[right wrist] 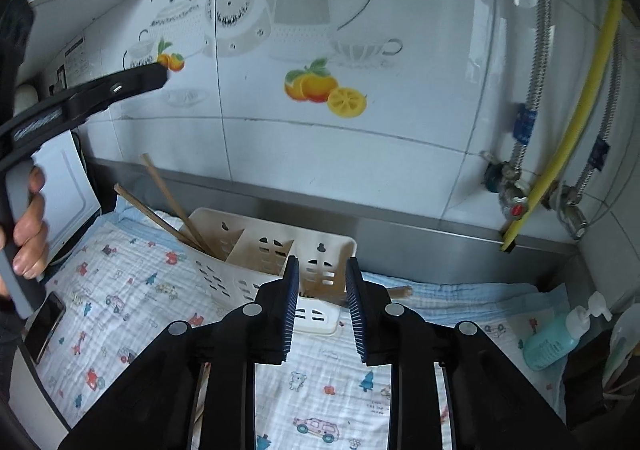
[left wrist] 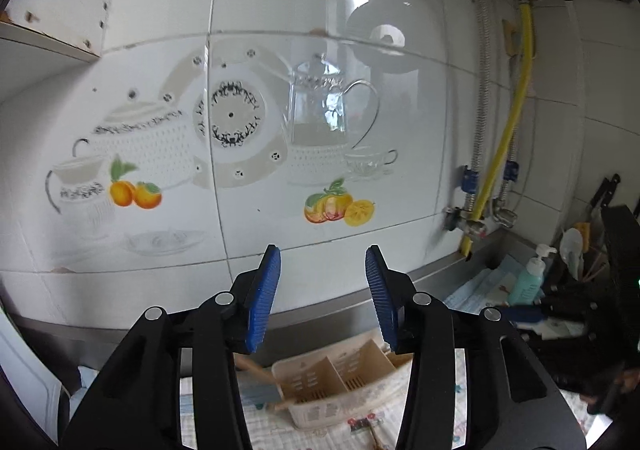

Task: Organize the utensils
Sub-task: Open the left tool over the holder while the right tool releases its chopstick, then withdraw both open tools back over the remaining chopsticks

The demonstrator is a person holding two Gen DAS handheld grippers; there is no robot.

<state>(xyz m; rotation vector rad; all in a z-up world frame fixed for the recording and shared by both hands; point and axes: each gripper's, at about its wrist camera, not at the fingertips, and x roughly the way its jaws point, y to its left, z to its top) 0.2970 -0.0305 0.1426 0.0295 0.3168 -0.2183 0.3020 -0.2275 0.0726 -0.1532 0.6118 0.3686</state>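
A cream plastic utensil caddy (right wrist: pixel 256 250) with divided compartments lies on a patterned cloth (right wrist: pixel 128 290). Wooden chopsticks (right wrist: pixel 168 202) stick out of its left compartment. Another wooden piece (right wrist: pixel 400 291) shows at its right end. My right gripper (right wrist: pixel 322 270) is open and empty, just in front of the caddy. My left gripper (left wrist: pixel 323 262) is open and empty, raised above the caddy (left wrist: pixel 332 382) and facing the tiled wall. It also shows in the right wrist view (right wrist: pixel 120 84), held by a hand at the upper left.
A teal pump bottle (right wrist: pixel 560 338) stands at the right. Pipes with valves and a yellow hose (right wrist: pixel 560 122) run down the back wall. A phone (right wrist: pixel 44 326) lies at the cloth's left edge. A white board (right wrist: pixel 68 194) leans at the left. A dark holder (left wrist: pixel 592 274) with utensils stands at far right.
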